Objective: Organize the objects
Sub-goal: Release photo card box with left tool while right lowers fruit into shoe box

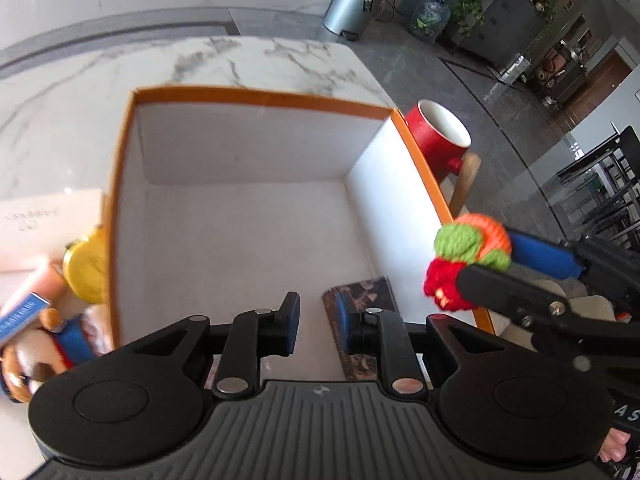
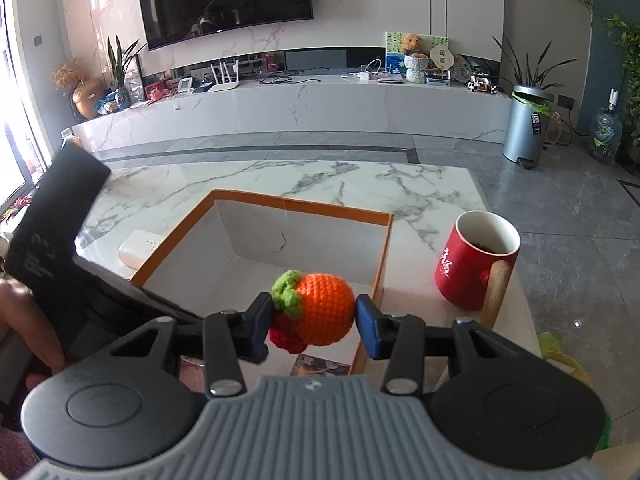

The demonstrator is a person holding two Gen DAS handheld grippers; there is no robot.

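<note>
While pinching the crocheted orange (image 2: pixel 325 309) above the orange-rimmed box's (image 1: pixel 256 94) near right corner — risks dropping outside, onto the table beside the red mug (image 2: pixel 476 260); left gripper (image 1: pixel 317 324) spread, empty.

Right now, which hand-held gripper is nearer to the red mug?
Right. The right hand-held gripper, holding the crocheted orange, is beside the red mug; the left hand-held gripper is over the box.

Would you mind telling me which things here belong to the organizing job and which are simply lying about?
Part of the job:
- crocheted orange, clamped in the right gripper
- orange-rimmed box, its target
- dark card lying in the box
- left gripper, open and empty above the box

Lying about:
- red mug beside the box
- white block
- trash bin
</note>
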